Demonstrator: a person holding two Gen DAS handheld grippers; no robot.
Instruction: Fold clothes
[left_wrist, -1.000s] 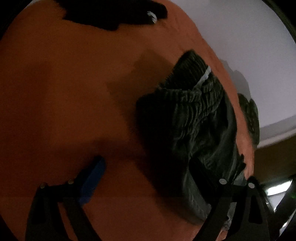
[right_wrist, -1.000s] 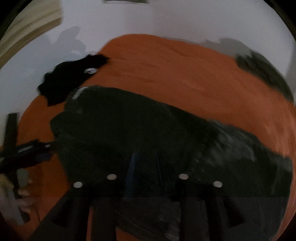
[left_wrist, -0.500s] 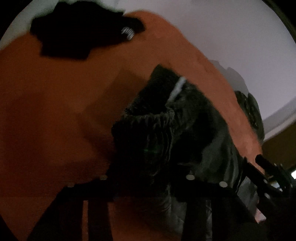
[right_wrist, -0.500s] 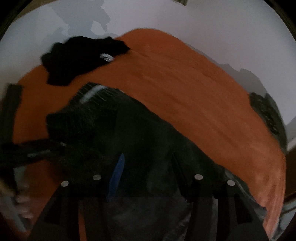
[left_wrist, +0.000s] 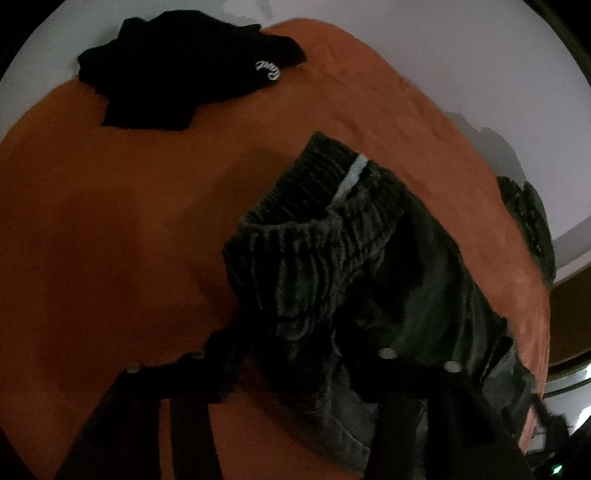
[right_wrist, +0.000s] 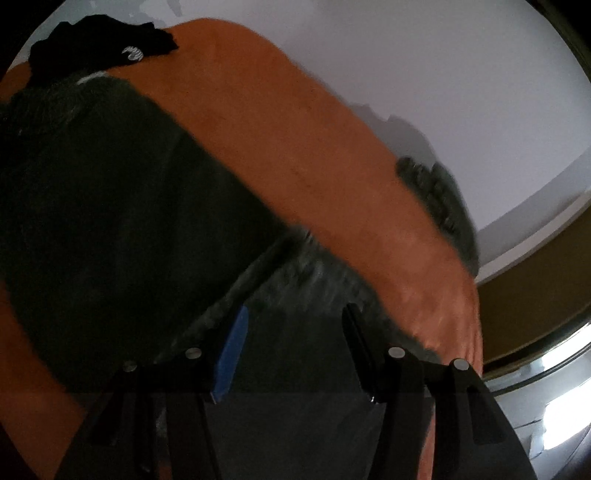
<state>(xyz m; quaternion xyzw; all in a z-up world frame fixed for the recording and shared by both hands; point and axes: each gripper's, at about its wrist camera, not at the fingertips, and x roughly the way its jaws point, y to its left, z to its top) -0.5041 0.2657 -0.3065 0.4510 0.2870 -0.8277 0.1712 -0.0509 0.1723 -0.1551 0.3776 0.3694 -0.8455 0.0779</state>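
Dark green corduroy trousers (left_wrist: 369, 266) bunched mid-way on the orange bed (left_wrist: 110, 258), below the black garment (left_wrist: 184, 74). Left gripper (left_wrist: 291, 362) fingers clenched on the waistband; right gripper (right_wrist: 291, 354) fingers spread over cloth. Likely risk: waistband slipping, fold skewing.

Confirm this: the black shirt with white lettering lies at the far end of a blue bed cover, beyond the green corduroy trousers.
Not quite: the bed cover is orange, not blue. The left wrist view shows the black shirt at its far end, beyond the green corduroy trousers.
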